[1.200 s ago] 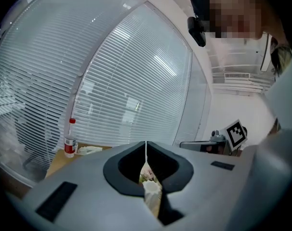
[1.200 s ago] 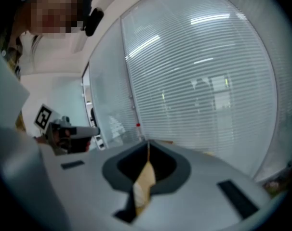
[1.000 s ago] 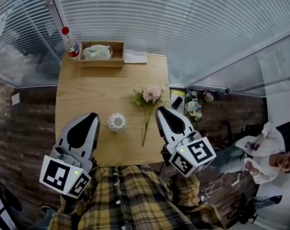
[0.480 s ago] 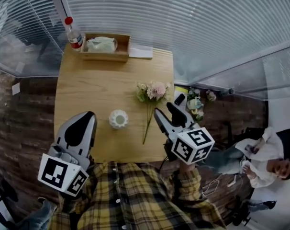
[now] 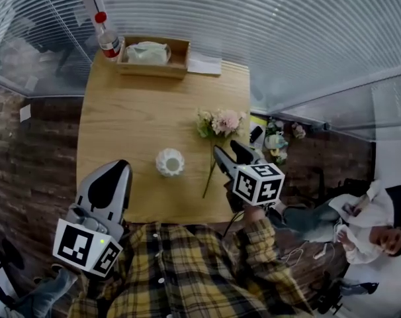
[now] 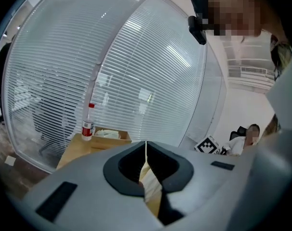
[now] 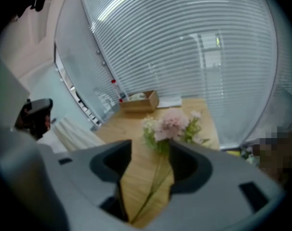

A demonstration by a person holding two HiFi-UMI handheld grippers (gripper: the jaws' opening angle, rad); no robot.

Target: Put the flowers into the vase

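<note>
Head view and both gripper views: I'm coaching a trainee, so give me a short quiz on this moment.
1. True or false: the flowers already stand in the vase.
2. What stands beside the wooden tray? A) red-capped bottle B) mug C) lamp
3. Which gripper view shows the flowers between its jaws?
Key: 1 false, they lie on the table. 2 A. 3 the right gripper view; the right gripper has its jaws opening, with the stems in the gap, ungripped.
</note>
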